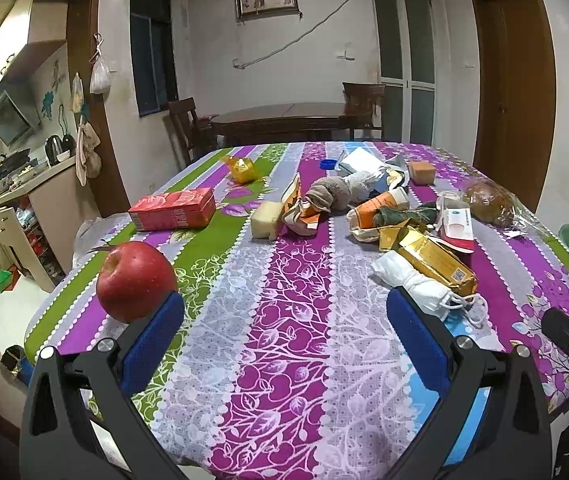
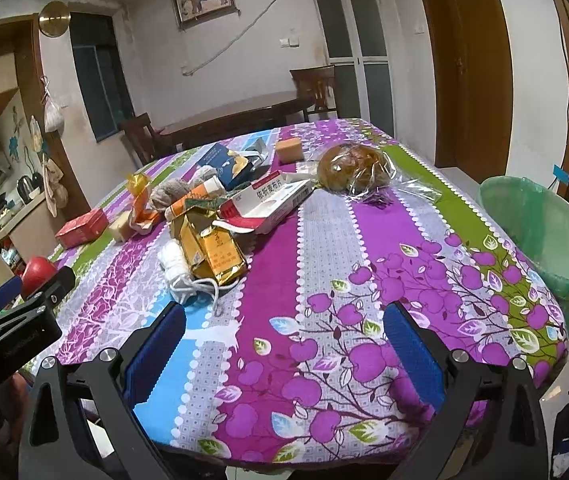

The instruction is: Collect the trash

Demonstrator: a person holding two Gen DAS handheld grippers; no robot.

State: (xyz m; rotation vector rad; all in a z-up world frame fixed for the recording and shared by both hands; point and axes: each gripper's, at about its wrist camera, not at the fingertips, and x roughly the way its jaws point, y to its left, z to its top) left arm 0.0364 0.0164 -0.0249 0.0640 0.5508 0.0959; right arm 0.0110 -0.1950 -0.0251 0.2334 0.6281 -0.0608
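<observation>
Trash lies on a floral tablecloth [image 1: 284,320]: a white face mask [image 1: 416,282], a gold packet [image 1: 436,260], an opened medicine box [image 2: 272,204], crumpled orange wrappers [image 1: 300,208] and a grey cloth [image 1: 330,194]. The mask [image 2: 176,264] and gold packet [image 2: 216,256] also show in the right wrist view. My left gripper [image 1: 284,328] is open and empty above the near table edge, the mask by its right finger. My right gripper [image 2: 284,344] is open and empty above the near edge. A green-lined bin [image 2: 544,232] stands at the table's right.
A red apple [image 1: 136,280] sits by my left finger. A red carton [image 1: 172,208], a yellow block [image 1: 266,220], an orange block [image 1: 422,172], bagged bread [image 2: 352,168] and a blue cap [image 1: 327,164] lie farther back. A dark table and chairs stand behind.
</observation>
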